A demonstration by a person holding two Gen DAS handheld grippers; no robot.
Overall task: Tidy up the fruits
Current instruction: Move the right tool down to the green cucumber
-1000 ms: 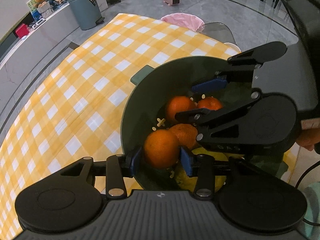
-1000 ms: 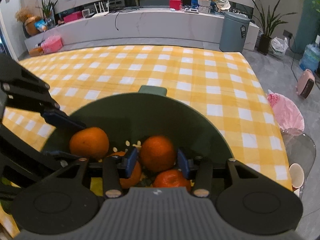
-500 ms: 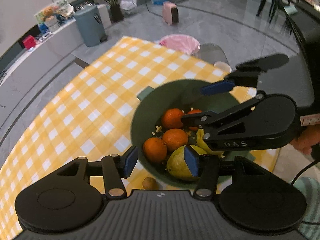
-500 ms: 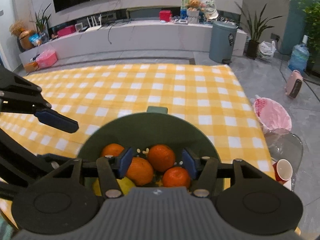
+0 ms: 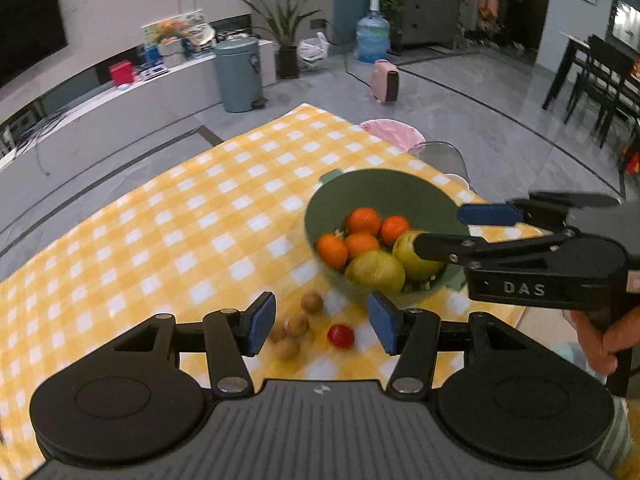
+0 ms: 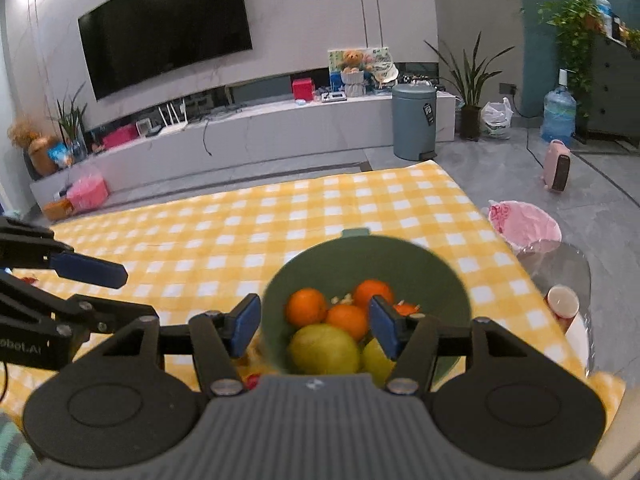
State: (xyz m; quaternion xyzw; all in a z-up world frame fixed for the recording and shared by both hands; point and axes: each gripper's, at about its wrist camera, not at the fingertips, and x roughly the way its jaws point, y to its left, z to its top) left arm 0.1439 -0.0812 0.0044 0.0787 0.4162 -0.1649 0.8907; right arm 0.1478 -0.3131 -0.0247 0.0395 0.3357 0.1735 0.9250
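A green bowl (image 5: pixel 384 192) stands on the yellow checked table and holds several oranges (image 5: pixel 362 221) and two yellow-green pears (image 5: pixel 375 271). It also shows in the right wrist view (image 6: pixel 360 256) with the oranges (image 6: pixel 306 307) and pears (image 6: pixel 323 350). Small brown fruits (image 5: pixel 298 326) and a red one (image 5: pixel 340 336) lie on the cloth in front of the bowl. My left gripper (image 5: pixel 322 322) is open and empty above these small fruits. My right gripper (image 6: pixel 314 326) is open and empty, raised above the bowl; it also shows in the left wrist view (image 5: pixel 452 230).
The checked tablecloth (image 5: pixel 180 232) stretches to the left and far side. A pink-lined bin (image 6: pixel 524 226) and a glass side table with a red cup (image 6: pixel 562 302) stand off the table's right edge. The table's near right corner lies beside the bowl.
Both grippers let go of their oranges, which now lie in the bowl, opened wide and pulled back and up. The small fruits on the cloth came into view.
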